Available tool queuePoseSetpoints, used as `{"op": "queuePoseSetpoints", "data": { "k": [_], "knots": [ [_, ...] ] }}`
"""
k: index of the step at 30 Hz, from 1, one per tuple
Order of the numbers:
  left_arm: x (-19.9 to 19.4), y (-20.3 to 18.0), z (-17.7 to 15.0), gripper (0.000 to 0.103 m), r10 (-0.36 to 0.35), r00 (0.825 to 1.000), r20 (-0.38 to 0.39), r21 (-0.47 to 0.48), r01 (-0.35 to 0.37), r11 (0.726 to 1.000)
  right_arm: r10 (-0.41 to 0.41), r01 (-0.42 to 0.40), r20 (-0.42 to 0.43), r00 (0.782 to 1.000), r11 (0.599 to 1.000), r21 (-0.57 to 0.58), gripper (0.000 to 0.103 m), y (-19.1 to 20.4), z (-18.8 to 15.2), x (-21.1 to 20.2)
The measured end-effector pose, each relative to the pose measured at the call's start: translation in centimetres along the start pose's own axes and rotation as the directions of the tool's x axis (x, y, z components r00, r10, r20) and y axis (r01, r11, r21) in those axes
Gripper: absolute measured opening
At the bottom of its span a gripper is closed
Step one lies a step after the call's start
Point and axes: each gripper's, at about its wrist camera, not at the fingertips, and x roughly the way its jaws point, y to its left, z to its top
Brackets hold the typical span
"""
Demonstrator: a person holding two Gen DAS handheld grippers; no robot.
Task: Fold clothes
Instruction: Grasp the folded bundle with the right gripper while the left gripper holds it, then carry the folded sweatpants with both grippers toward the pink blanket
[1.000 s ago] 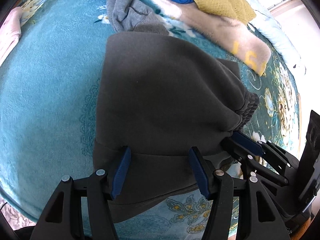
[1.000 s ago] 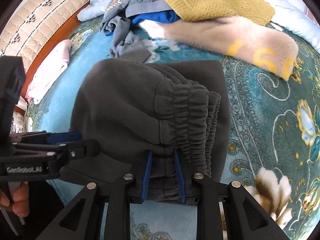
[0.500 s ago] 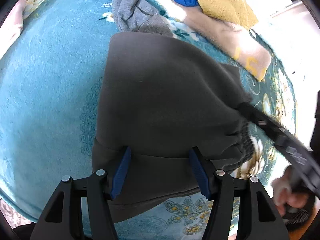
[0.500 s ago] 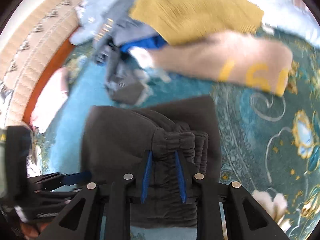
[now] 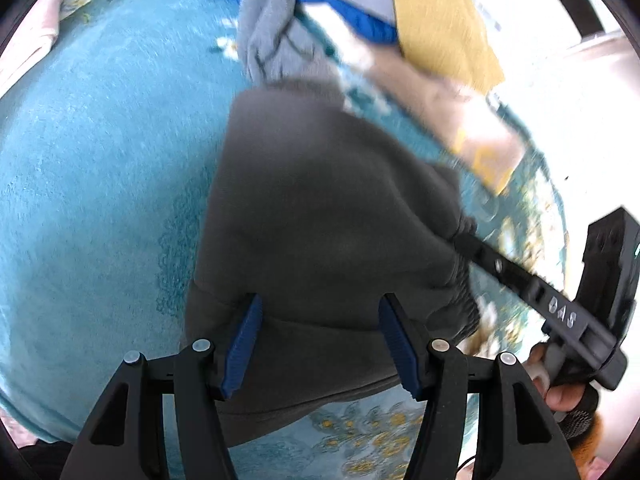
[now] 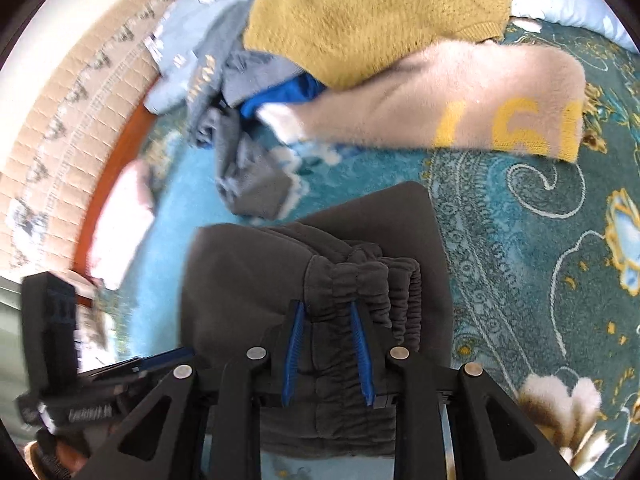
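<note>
We see the dark grey sweatpants (image 5: 320, 240) folded into a thick bundle at lower centre of both views, lying on a teal floral blanket (image 5: 100, 200). In the left wrist view their long axis runs from the lower edge up toward the top centre, and the gathered elastic waistband (image 6: 372, 288) points to the right side of that frame; in the right wrist view the waistband faces us, stacked in several ruched layers. The fabric is a matte fleece, charcoal, smooth on the broad top face and creased at the folds. The right hand-held gripper (image 6: 328, 356) pinches the waistband layers between its blue pads, the jaws narrow with cloth filling the gap. The left hand-held gripper (image 5: 320, 344) stands with its jaws wide apart, the blue pads over the near edge of the sweatpants; we cannot tell whether they press the cloth. The blanket covers a bed and shows paisley and flower patterns in cream and gold toward the right of the right wrist view. Behind the sweatpants lies a heap of unfolded clothes: a mustard knit sweater (image 6: 372, 20) at top centre, a beige fleece garment with yellow lettering (image 6: 480, 108) at upper right, a grey garment (image 6: 248, 176) and a blue one (image 6: 284, 96) beneath. A pink folded item (image 6: 124, 220) sits at left beside a quilted beige headboard (image 6: 60, 112).
</note>
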Motion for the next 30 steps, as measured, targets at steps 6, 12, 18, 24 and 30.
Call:
{"op": "queuePoseSetpoints", "data": {
  "k": [6,12,18,24,30],
  "knots": [
    [-3.6,1.9,0.6,0.061,0.027,0.983,0.184,-0.086,-0.011,0.996,0.044,-0.044,0.022,0.999,0.998,0.044,0.058,-2.0,-0.6,-1.5],
    [-1.7,4.6,1.3,0.062,0.025,0.992,0.123,-0.237,0.005,0.971,0.110,-0.110,0.013,0.994,0.988,0.107,0.085,-4.3,-1.3,-0.7],
    [0.5,5.3,1.6,0.073,0.020,0.999,0.038,-0.262,-0.009,0.965,0.158,-0.159,0.015,0.987,0.976,0.148,0.103,-5.9,-1.6,0.4],
    [2.4,5.9,2.6,0.080,-0.016,1.000,-0.027,-0.248,0.008,0.969,0.221,-0.217,0.004,0.975,0.953,0.213,0.103,-7.6,-2.0,2.1],
    [3.3,5.9,3.3,0.085,-0.050,0.997,-0.065,-0.212,0.035,0.977,0.230,-0.227,0.009,0.973,0.954,0.197,0.103,-7.4,-1.9,2.9]
  ]
}}
